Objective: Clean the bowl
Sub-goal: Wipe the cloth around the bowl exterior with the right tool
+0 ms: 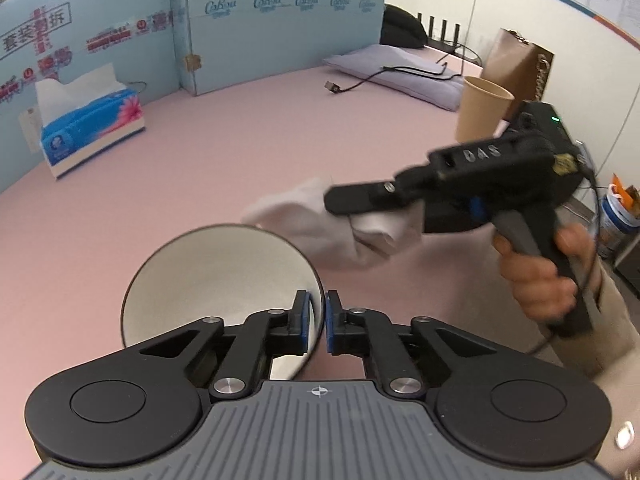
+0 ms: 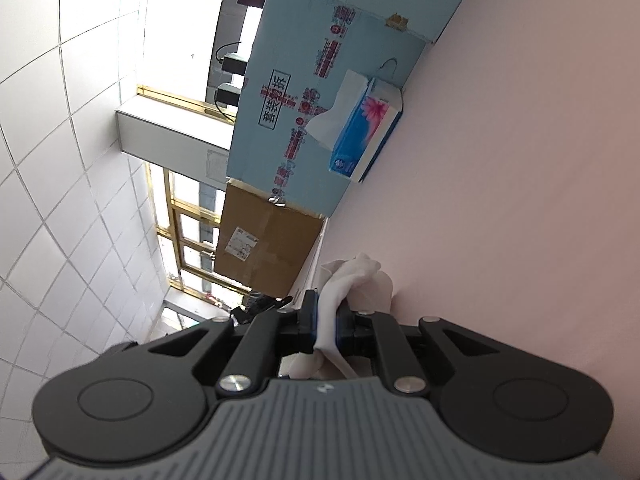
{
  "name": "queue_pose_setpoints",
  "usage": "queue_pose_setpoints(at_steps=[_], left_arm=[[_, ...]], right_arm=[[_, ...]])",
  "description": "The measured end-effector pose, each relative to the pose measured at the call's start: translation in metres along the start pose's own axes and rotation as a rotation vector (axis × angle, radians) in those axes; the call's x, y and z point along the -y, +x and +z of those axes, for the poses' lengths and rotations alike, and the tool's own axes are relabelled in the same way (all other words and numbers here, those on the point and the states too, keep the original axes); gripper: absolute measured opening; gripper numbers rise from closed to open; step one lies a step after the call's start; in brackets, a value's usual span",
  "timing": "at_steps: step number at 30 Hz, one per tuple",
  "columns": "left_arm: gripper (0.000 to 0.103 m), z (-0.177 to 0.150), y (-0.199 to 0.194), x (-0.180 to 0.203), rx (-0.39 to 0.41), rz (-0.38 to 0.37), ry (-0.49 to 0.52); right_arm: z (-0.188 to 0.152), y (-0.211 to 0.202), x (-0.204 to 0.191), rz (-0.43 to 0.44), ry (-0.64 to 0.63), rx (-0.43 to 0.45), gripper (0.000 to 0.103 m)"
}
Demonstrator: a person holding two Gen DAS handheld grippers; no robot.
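Note:
A steel bowl (image 1: 216,280) is tilted with its inside facing the camera. My left gripper (image 1: 317,320) is shut on its right rim and holds it above the pink table. My right gripper (image 1: 352,208) comes in from the right, shut on a crumpled white tissue (image 1: 316,224) that hangs just above and right of the bowl's rim. In the right wrist view the right gripper (image 2: 326,320) pinches the tissue (image 2: 352,280) between its blue pads; the bowl does not show there.
A blue tissue box (image 1: 92,128) (image 2: 366,132) stands at the back left by the light-blue cardboard wall (image 1: 280,20). A brown paper cup (image 1: 482,108), a brown bag (image 1: 516,64), a grey cloth (image 1: 400,72) and a black cable (image 1: 360,80) lie at the back right.

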State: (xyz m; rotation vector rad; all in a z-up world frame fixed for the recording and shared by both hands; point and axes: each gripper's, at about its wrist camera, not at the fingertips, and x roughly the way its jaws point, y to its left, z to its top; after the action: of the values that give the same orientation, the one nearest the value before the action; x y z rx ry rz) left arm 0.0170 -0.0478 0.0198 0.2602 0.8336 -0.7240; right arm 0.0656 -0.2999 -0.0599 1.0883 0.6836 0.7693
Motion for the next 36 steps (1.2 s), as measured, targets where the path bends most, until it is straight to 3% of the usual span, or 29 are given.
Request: queue_pose_setpoints(at_steps=[8, 22, 36], left_arm=[[0.014, -0.009, -0.005, 0.001, 0.02, -0.002, 0.004], [0.014, -0.01, -0.005, 0.001, 0.024, -0.009, 0.019], [0.014, -0.011, 0.0, -0.001, 0.018, -0.023, 0.018]], right_arm=[[-0.009, 0.013, 0.002, 0.011, 0.031, -0.038, 0.011], [0.003, 0.034, 0.001, -0.022, 0.038, -0.056, 0.011], [0.023, 0.083, 0.003, -0.001, 0.027, -0.159, 0.013]])
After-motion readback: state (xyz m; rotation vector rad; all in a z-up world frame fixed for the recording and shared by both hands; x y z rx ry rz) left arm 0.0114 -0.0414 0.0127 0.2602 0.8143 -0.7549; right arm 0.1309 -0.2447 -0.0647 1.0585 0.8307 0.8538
